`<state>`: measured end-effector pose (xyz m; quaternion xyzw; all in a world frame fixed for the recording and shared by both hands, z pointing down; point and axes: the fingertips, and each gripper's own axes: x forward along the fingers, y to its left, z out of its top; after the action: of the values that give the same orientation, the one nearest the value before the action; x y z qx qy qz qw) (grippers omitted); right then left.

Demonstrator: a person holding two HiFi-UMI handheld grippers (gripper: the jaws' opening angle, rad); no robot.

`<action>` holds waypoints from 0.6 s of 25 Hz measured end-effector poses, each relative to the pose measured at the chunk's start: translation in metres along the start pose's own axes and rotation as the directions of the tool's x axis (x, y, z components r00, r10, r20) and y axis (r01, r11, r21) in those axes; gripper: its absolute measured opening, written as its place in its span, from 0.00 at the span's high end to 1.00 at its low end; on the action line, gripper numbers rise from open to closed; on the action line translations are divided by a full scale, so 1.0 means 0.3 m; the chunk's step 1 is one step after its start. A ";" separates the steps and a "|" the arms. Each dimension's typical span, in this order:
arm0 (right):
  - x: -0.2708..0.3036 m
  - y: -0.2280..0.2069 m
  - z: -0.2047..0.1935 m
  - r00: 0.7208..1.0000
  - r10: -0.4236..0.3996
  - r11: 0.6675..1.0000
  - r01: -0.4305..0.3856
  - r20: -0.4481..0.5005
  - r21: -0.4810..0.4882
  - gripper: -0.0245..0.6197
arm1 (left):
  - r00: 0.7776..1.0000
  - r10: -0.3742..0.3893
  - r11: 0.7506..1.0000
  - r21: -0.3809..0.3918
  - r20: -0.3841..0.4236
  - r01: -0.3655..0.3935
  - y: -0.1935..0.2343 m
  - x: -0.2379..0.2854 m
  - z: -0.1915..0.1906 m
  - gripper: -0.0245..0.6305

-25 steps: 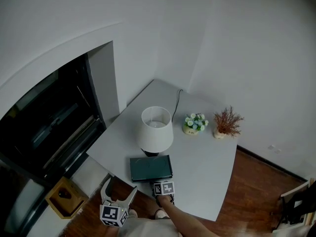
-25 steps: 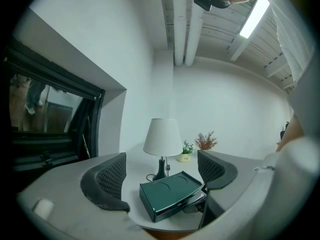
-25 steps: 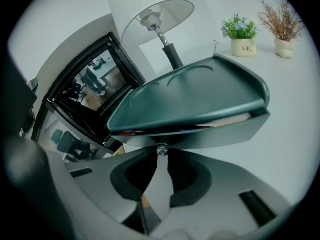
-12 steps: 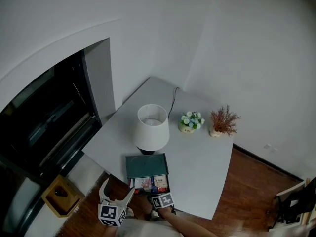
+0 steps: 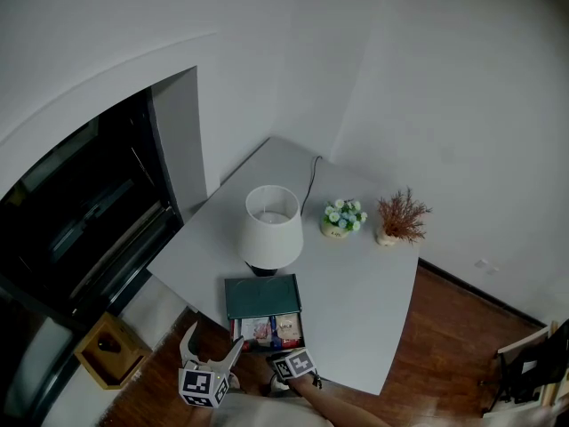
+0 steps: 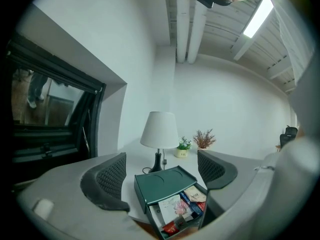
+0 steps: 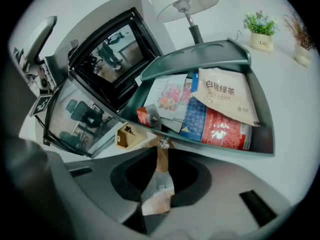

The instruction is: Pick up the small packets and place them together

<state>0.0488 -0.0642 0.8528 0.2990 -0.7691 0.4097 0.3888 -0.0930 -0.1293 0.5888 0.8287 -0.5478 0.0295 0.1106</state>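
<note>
While the right gripper [image 7: 160, 155] pinches shut on the drawer knob [image 7: 162, 143], small packets [image 7: 200, 109] lying jumbled in the pulled-out green drawer [image 7: 265, 145] at the white worktop's [image 5: 356, 283] near edge, left gripper [image 6: 162, 168] spread wide, empty, near the drawer.

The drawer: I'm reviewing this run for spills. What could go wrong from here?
1. The right gripper is shut on the drawer's small knob, and the drawer seems to jut past the table edge; pulling further could free it from the green box and dump the packets on the floor.
2. The packets overlap, so lifting one may drag its neighbours out.
3. The lamp stands close behind the box; a shove could tip it.
</note>
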 end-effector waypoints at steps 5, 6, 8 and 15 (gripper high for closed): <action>-0.105 0.048 0.019 0.984 0.134 0.990 -0.138 0.120 0.022 0.79 | 1.000 0.009 1.000 -0.009 0.006 -0.009 -0.006 -0.005 -0.005 0.31; -0.153 0.064 0.056 0.969 0.154 0.987 -0.160 0.193 0.016 0.79 | 1.000 0.009 1.000 -0.009 0.011 -0.009 -0.008 -0.005 0.000 0.31; -0.275 0.097 0.159 0.912 0.175 0.984 -0.172 0.372 -0.041 0.79 | 1.000 0.007 1.000 -0.011 0.026 -0.007 -0.014 -0.007 0.021 0.31; -0.761 0.162 0.500 0.536 0.194 0.968 0.028 0.821 -0.248 0.79 | 0.995 0.006 1.000 0.010 0.104 -0.007 -0.031 -0.007 0.140 0.31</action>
<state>0.0765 -0.1376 0.5866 0.3741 -0.9164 0.1418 -0.0155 -0.0884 -0.1329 0.5460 0.8280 -0.5552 -0.0105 0.0778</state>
